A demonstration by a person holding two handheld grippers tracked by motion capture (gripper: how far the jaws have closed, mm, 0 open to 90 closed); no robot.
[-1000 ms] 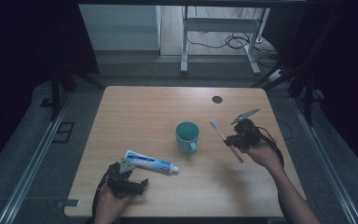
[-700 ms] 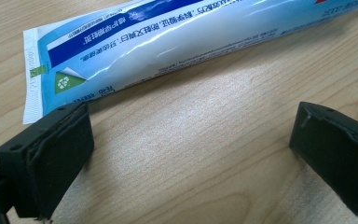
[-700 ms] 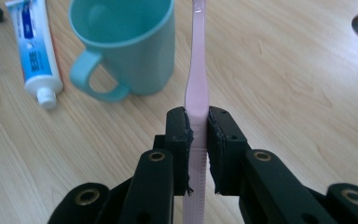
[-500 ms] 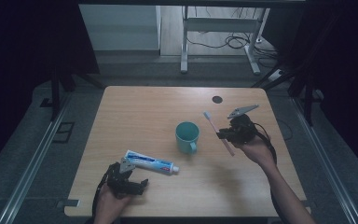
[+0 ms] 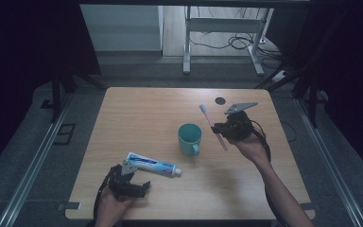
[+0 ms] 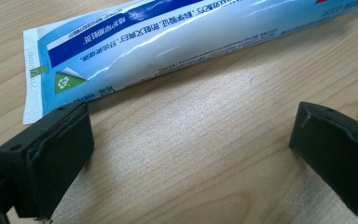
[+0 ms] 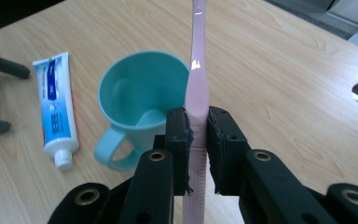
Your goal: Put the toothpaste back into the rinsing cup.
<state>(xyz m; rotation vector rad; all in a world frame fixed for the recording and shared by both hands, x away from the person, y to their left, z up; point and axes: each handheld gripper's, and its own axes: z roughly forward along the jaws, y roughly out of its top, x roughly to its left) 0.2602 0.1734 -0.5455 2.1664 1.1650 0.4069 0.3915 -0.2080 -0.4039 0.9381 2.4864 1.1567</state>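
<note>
Your right gripper (image 5: 223, 128) clamped pink toothbrush (image 7: 198, 84) mid-handle, right of frame centre. Teal cup (image 5: 189, 138) sat just left of it, mouth up. Brush long axis ran tilted, head up-left, tail down-right; likely needs tipping upright over cup. Your left gripper (image 5: 144, 184), lower left, jaws wide, empty, beside toothpaste tube (image 6: 182, 42).

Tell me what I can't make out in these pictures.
- Toothbrush head: cut off by the top edge of the right tool view; too small in the high view.
- Toothpaste tube cap: beyond the left tool view's edge.
- Tube print: too small to read.
- Cup inside: partly hidden by its wall.
</note>
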